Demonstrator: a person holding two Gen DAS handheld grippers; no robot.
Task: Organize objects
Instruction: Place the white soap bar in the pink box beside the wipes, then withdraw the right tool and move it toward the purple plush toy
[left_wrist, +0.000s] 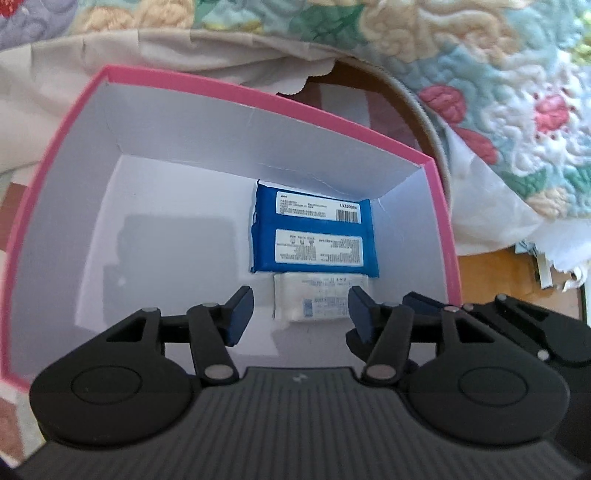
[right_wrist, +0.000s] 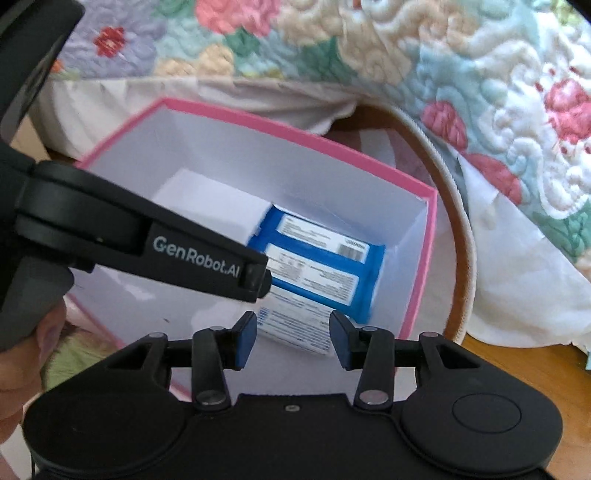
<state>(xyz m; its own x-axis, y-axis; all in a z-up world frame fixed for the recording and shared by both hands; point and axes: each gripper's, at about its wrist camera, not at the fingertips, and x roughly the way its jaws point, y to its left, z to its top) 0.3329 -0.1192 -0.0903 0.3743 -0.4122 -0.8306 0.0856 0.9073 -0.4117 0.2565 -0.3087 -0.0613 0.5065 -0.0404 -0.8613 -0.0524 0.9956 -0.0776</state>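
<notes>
A pink box (left_wrist: 236, 88) with a white inside holds a blue tissue pack (left_wrist: 314, 232) and a smaller white pack (left_wrist: 317, 299) against its right wall. My left gripper (left_wrist: 295, 314) is open and empty, above the box over the white pack. In the right wrist view the pink box (right_wrist: 295, 129), the blue pack (right_wrist: 321, 269) and the white pack (right_wrist: 295, 325) show again. My right gripper (right_wrist: 291, 339) is open and empty, its fingers either side of the white pack from above. The left gripper's body (right_wrist: 147, 243) crosses the box on the left.
A flowered quilt (left_wrist: 498, 92) and a white cloth (left_wrist: 491, 214) lie behind and right of the box. A round wooden hoop (right_wrist: 458, 236) curves past the box's right side. A wooden surface (right_wrist: 517, 369) shows at the lower right.
</notes>
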